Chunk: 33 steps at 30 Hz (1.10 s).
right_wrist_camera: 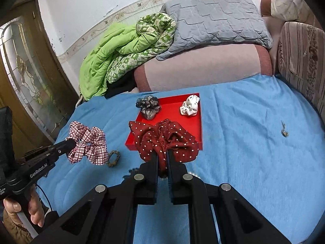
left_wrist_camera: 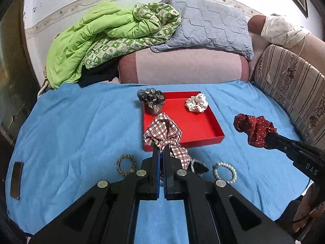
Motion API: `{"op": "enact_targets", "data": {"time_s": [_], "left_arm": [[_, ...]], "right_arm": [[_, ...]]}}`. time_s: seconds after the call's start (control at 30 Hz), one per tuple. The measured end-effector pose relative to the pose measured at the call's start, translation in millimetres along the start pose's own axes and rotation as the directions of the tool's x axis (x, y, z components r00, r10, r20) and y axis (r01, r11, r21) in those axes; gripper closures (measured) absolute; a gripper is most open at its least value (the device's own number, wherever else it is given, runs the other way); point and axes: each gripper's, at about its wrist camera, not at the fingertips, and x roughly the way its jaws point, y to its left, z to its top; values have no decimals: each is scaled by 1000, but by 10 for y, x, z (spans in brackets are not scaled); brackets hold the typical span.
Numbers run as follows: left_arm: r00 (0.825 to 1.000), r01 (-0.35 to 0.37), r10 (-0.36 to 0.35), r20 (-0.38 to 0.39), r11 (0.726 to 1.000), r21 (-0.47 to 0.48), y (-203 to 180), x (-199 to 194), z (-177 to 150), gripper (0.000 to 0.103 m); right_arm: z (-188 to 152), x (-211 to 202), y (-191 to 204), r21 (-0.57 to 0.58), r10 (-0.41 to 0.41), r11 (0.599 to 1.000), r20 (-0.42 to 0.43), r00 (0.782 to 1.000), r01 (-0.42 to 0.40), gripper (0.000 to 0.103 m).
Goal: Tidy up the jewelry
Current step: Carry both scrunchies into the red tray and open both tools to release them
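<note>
My left gripper (left_wrist_camera: 161, 149) is shut on a red-and-white plaid scrunchie (left_wrist_camera: 164, 130), held above the blue sheet just short of the red tray (left_wrist_camera: 203, 130). My right gripper (right_wrist_camera: 162, 152) is shut on a dark red polka-dot scrunchie (right_wrist_camera: 164, 136), lifted near the tray's (right_wrist_camera: 178, 109) front edge. In the tray lies a white dotted scrunchie (left_wrist_camera: 196, 102) at the back right. A grey sheer scrunchie (left_wrist_camera: 152, 99) rests over its back left corner. The left gripper (right_wrist_camera: 71, 142) with the plaid scrunchie (right_wrist_camera: 89, 144) shows at the left in the right wrist view.
On the blue sheet near me lie a leopard-print hair tie (left_wrist_camera: 126, 165), a pearl bracelet (left_wrist_camera: 225, 172) and a dark band (left_wrist_camera: 200, 166) partly hidden by my fingers. A phone-like slab (left_wrist_camera: 16, 180) lies far left. Pillows and a green quilt (left_wrist_camera: 97, 38) sit behind the tray.
</note>
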Motion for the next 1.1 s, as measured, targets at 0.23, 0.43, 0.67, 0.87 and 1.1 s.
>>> {"op": "enact_targets", "data": {"time_s": [0.23, 0.43, 0.67, 0.87, 1.1], "left_arm": [[1000, -8, 8, -24, 1000, 2, 37, 397, 245, 101], [998, -19, 18, -64, 1000, -12, 126, 872, 438, 101], [992, -37, 31, -120, 998, -45, 278, 1430, 528, 101], [988, -38, 28, -152, 997, -63, 316, 1830, 582, 101], [983, -57, 48, -178, 997, -47, 285, 2165, 637, 101]], "right_arm": [[221, 306, -99, -3, -17, 1000, -15, 1000, 17, 94], [400, 624, -260, 27, -24, 999, -40, 999, 25, 94], [589, 1065, -364, 15, -58, 998, -69, 996, 60, 94], [671, 1530, -454, -4, -88, 996, -114, 990, 88, 94], [682, 2039, -549, -15, -119, 993, -179, 977, 118, 94]]}}
